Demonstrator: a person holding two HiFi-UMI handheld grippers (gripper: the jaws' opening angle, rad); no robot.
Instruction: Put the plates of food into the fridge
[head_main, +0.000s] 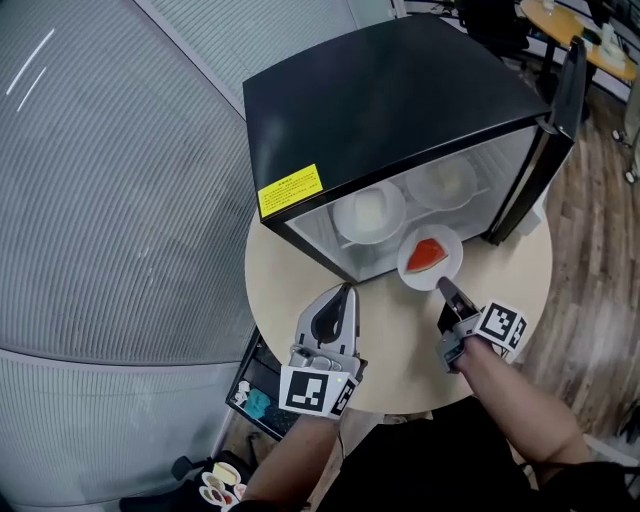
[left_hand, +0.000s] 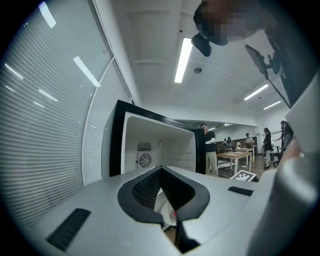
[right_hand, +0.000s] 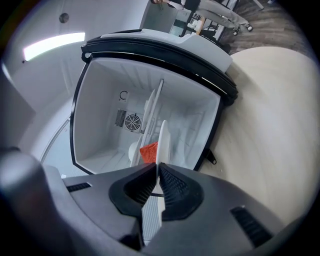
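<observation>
A black mini fridge (head_main: 400, 90) stands on a round beige table (head_main: 400, 350), its door (head_main: 560, 120) swung open to the right. Two white dishes (head_main: 368, 213) (head_main: 441, 182) sit inside it. My right gripper (head_main: 441, 283) is shut on the near rim of a white plate (head_main: 430, 257) that carries a red slice of food (head_main: 427, 253), held just at the fridge's opening. In the right gripper view the plate (right_hand: 161, 145) stands edge-on between the jaws, with the red food (right_hand: 149, 151) on its left face. My left gripper (head_main: 347, 290) hovers left of the plate, shut and empty, pointing at the fridge (left_hand: 150, 145).
The fan (right_hand: 132, 121) marks the fridge's back wall, and a wire shelf (right_hand: 152, 107) divides the inside. A crate of small items (head_main: 255, 400) and some cups (head_main: 222, 480) are on the floor at lower left. People (left_hand: 209, 150) and wooden tables stand far behind. A ribbed wall runs along the left.
</observation>
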